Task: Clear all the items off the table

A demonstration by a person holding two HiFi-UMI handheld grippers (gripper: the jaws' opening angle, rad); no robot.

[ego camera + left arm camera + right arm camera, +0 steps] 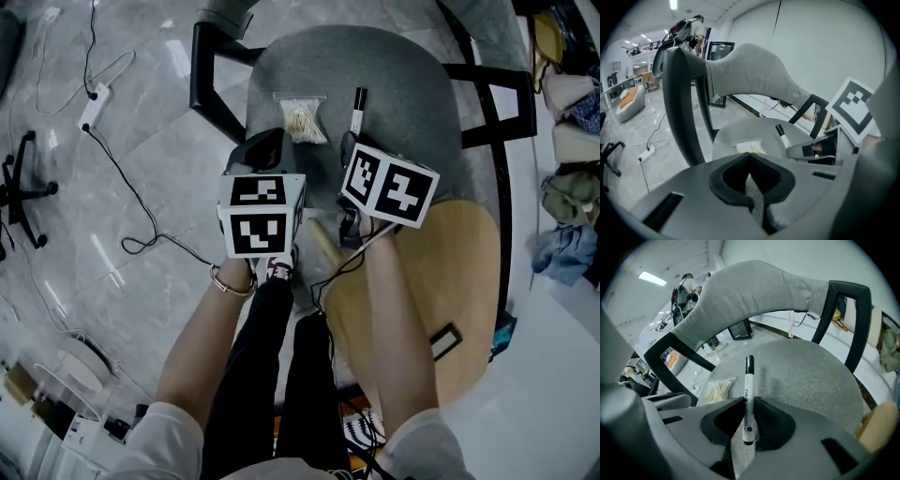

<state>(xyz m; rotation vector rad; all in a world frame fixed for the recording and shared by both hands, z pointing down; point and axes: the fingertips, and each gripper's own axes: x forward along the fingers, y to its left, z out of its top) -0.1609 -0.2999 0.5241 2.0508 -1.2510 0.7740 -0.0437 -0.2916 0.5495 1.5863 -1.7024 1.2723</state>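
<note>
Right gripper point(749, 405): jaws closed on the white barrel of the marker point(748, 394), near its tail, so the black cap end sticks out ahead toward the upper middle of the frame.
Marker position: over the grey chair seat point(412, 103), in the upper middle of the head view, pointing away from the person. Whether it touches the fabric cannot be told.
Left gripper point(750, 158): jaws pressed together at the tips with nothing between them. It hangs just left of the right one, over the seat's near edge.
Bag of cotton swabs point(302, 119): lying flat on the seat, just left of the marker and apart from it.
Desk point(464, 281): the round wooden top at the lower right of the head view, partly under the right forearm. The part that shows is bare.
Why held so: a grip near the tail keeps the barrel roughly level with the seat — likely so it can be laid flat beside the bag rather than dropped.
Stage: the seat looks to be the drop place for things taken off the desk; the marker is in hand, not yet released.
Risk: a round barrel may roll on the curved seat once freed.
</note>
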